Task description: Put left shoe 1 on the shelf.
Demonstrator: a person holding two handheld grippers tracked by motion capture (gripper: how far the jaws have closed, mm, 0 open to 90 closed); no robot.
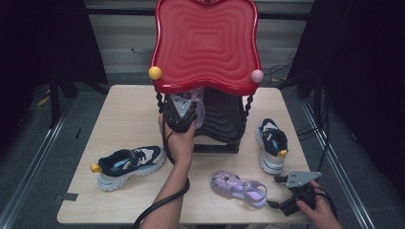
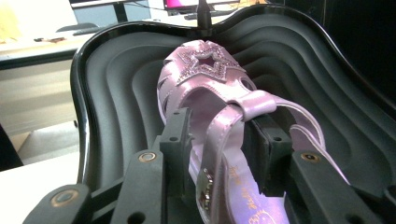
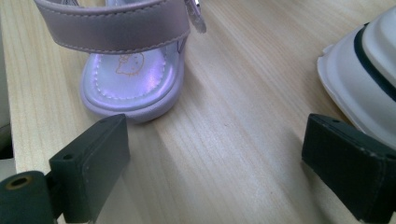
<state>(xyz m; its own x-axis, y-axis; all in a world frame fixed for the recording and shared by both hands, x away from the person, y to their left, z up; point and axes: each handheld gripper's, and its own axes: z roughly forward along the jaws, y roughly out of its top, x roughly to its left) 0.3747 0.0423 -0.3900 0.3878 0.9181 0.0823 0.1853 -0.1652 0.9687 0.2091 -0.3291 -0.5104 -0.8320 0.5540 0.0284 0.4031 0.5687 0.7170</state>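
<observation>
Between the left gripper's (image 2: 217, 149) parted jaws lies the strap of a lilac sandal (image 2: 212, 88), which rests on the black lower tray (image 2: 116, 93) ahead; whether the pads press it I cannot tell. Ahead of the right gripper (image 3: 215, 172), wide open and empty, sits the second sandal (image 3: 130, 70).

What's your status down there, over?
Left gripper open astride lilac star-topped plastic sandal on black ribbed tray. Right gripper open, empty. Nothing in the way.
</observation>
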